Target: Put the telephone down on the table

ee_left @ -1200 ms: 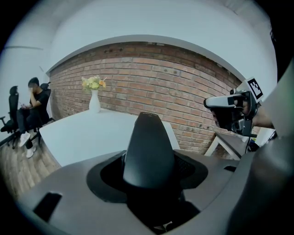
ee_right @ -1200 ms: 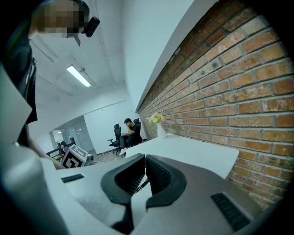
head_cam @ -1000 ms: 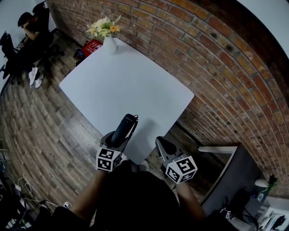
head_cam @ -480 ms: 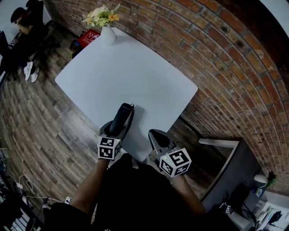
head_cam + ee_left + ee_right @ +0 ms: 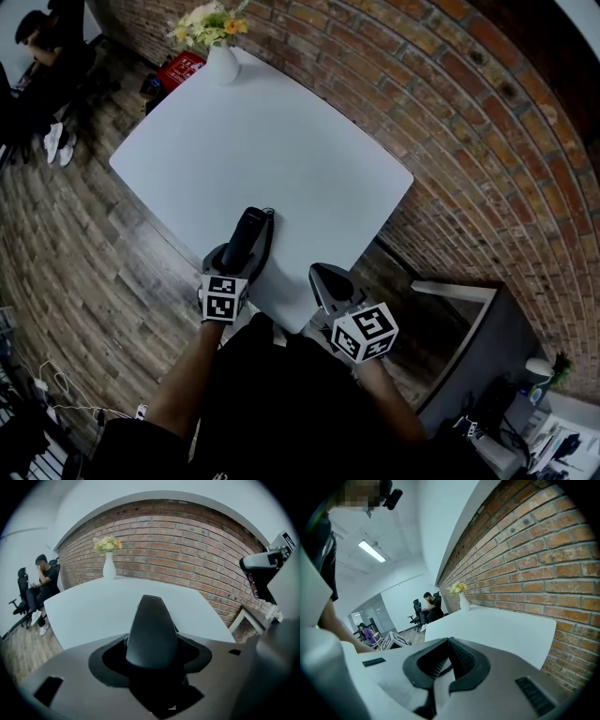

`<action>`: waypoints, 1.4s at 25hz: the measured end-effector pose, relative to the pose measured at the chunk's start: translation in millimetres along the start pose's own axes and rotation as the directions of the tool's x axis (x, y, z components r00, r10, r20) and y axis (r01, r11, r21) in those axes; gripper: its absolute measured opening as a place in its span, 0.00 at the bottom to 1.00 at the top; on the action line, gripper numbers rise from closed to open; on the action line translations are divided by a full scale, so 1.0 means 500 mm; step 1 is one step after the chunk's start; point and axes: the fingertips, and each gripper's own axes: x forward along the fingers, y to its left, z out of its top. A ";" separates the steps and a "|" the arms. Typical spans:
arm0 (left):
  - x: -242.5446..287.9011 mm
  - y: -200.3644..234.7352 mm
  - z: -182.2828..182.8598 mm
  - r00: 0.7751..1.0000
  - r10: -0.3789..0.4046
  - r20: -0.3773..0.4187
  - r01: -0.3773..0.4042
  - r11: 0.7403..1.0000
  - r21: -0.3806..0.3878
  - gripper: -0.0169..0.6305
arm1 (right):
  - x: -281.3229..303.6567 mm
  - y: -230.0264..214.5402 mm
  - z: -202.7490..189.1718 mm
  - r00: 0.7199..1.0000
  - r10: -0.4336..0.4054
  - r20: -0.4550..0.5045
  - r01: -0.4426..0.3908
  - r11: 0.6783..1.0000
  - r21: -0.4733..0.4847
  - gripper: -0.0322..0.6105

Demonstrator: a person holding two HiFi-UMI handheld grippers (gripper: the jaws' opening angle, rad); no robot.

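Observation:
The black telephone handset (image 5: 247, 238) sticks out forward from my left gripper (image 5: 240, 261), which is shut on its lower part. It is over the near edge of the white table (image 5: 281, 150); I cannot tell whether it touches the top. In the left gripper view the telephone (image 5: 152, 630) fills the gap between the jaws and points at the table (image 5: 103, 606). My right gripper (image 5: 328, 281) hangs just off the table's near corner. In the right gripper view its jaws (image 5: 449, 642) meet at the tips, shut with nothing between them.
A white vase of flowers (image 5: 221, 61) stands at the table's far corner. A brick wall (image 5: 450, 112) runs along the right side. A red box (image 5: 183, 67) lies on the wooden floor beyond the table, near a seated person (image 5: 37, 47). A dark cabinet (image 5: 469, 356) stands at my right.
Both grippers have moved a little forward. The left one has carried the telephone further over the table's near edge and is still shut on it.

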 end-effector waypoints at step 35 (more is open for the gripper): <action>0.027 -0.005 -0.034 0.993 0.066 -0.097 -0.067 0.998 -0.011 0.46 | -0.043 -0.004 -0.022 1.000 -0.015 -0.023 0.015 1.000 -0.006 0.09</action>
